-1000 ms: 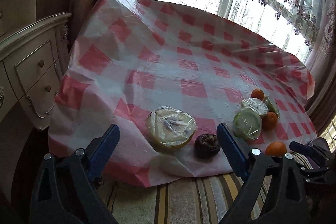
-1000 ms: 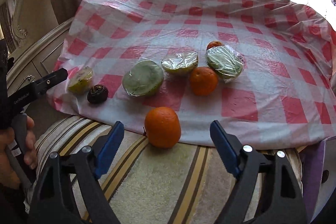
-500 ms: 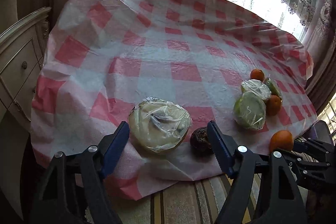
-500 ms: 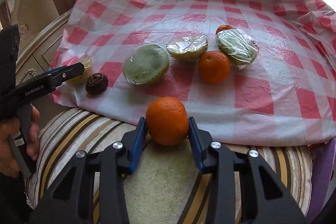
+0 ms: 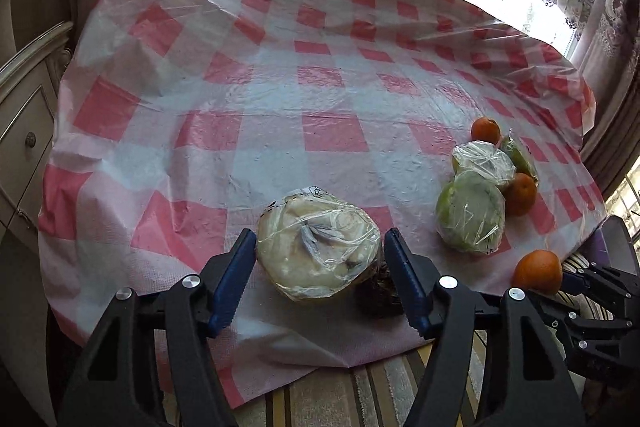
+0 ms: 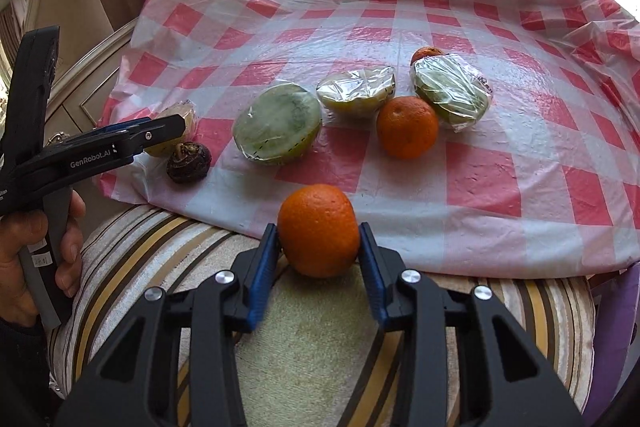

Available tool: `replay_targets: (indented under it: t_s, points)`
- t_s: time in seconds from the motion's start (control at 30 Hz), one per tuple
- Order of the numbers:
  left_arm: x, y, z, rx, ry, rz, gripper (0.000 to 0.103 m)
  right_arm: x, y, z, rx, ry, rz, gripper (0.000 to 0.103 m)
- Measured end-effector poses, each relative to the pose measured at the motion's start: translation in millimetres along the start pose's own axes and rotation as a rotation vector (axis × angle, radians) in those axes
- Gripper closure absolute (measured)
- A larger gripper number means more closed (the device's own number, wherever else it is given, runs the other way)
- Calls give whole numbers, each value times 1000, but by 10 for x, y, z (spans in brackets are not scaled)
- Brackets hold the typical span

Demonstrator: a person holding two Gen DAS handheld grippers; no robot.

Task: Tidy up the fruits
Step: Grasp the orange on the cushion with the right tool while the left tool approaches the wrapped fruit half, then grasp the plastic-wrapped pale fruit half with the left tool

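Jaws of right gripper (image 6: pixel 320 247) clamp an orange (image 6: pixel 319 230) at tabletop's near edge. Left gripper (image 5: pixel 320 263) jaws closing round wrapped pale fruit (image 5: pixel 318 245), not yet touching; dark fruit (image 5: pixel 380 293) crowds its 4 o'clock side.

Your grippers (image 6: pixel 319 269) had black frames, blue ribbed pads and silver screws. One (image 6: pixel 120 143) read "GenRobot.AI" in white.

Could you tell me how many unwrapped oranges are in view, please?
3: one clamped in the right tool at the near cloth edge, one among the wrapped halves, one mostly hidden behind the far-right wrapped half.
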State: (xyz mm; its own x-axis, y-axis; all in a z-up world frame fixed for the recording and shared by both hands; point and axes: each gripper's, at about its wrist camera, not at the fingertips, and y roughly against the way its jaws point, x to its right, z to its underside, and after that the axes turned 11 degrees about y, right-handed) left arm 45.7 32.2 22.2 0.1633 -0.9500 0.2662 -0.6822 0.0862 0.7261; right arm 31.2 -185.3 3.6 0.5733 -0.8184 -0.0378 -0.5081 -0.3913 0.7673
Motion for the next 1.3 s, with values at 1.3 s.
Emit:
replay_targets:
  t_s: [1.3]
  points:
    - [60,-96,-15,-3,-36,-78,26,-10,2,8,3,1,2,63]
